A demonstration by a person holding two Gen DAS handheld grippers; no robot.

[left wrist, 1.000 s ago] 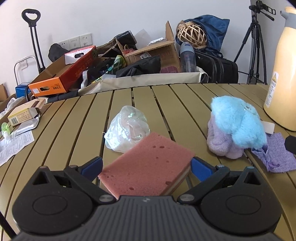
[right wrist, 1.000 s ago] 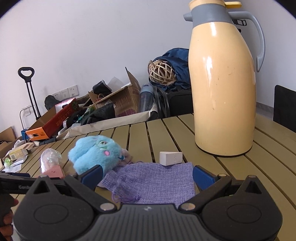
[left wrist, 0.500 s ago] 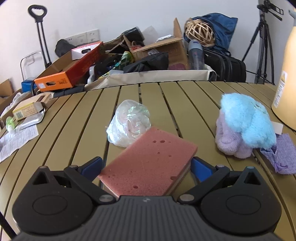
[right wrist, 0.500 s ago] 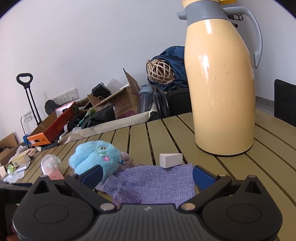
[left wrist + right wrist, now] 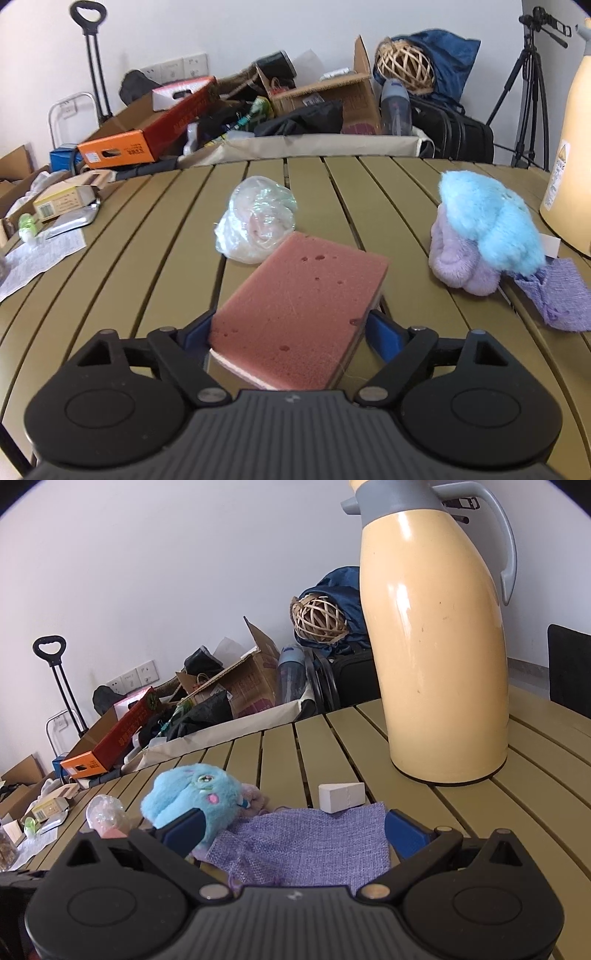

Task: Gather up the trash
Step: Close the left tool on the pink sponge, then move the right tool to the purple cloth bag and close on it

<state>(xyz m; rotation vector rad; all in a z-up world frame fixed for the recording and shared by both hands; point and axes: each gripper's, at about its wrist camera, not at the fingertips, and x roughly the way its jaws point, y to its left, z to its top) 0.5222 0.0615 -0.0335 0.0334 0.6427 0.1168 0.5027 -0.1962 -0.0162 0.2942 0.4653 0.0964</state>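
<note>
The pink sponge (image 5: pixel 301 314) lies flat on the slatted table (image 5: pixel 155 236), its near end between the blue pads of the left gripper (image 5: pixel 291 332). Those jaws have just been closing on it: the left pad meets the sponge's near corner and the right pad sits at or just off its right edge, so contact looks made, though whether the grip is firm cannot be told from the pictures. Touching the sponge's far left corner is a crumpled clear plastic bag (image 5: pixel 256 218), probably the plainest piece of trash here, and it is untouched. To the right of the sponge, well apart, a blue and lilac plush toy (image 5: pixel 487 232) slumps on the boards, its far side resting on a purple cloth (image 5: pixel 310 843). That cloth lies between the widely spread jaws of the right gripper (image 5: pixel 293 830), whose pads press on nothing, with one pad against the toy's fur. A small white block (image 5: pixel 341 797) stands at the cloth's far edge, and a tall cream thermos jug (image 5: pixel 439 642) rises beyond it. No bin or bag for collecting shows in either view, so the task looks barely begun: one item is being grasped and nothing is yet gathered.
</note>
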